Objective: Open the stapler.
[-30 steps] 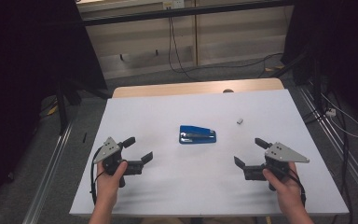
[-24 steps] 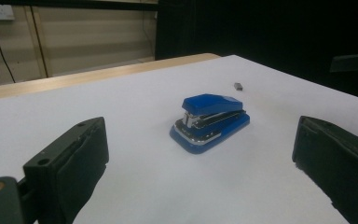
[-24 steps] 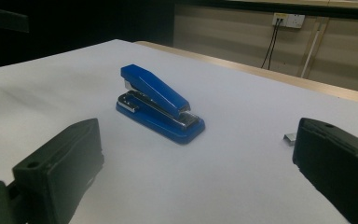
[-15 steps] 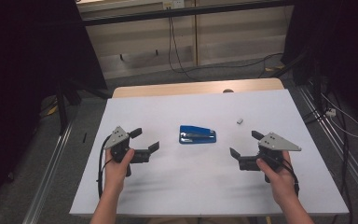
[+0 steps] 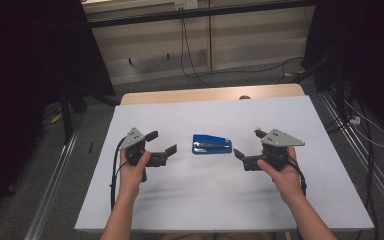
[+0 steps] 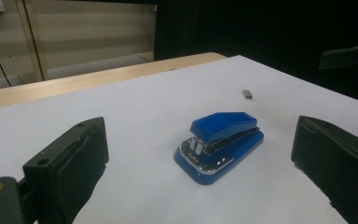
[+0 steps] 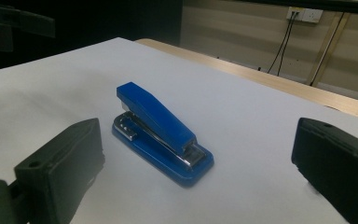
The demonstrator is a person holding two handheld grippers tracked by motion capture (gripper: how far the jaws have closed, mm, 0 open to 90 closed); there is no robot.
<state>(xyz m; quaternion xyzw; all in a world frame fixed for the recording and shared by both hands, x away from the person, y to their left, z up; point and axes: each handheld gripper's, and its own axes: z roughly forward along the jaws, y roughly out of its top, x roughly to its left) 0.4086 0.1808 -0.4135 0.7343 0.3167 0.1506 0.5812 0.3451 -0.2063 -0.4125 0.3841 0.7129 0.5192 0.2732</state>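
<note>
Left gripper (image 5: pixel 161 145): jaws wide apart, nothing between them, aimed rightward, just beside the stapler. Blue stapler (image 5: pixel 211 144): flat on the white table (image 5: pixel 180 200), mid-table between both grippers, touched by neither; long axis across the table, left to right, stapling mouth toward the left, hinge end toward the right. Right gripper (image 5: pixel 246 143): jaws likewise spread, empty, aimed leftward at the hinge end. Small grey block (image 6: pixel 247 94): beyond the stapler, apart.

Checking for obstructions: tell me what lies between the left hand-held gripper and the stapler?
Nothing: bare white table separates the left hand-held gripper from the blue stapler, seen in the high view.
</note>
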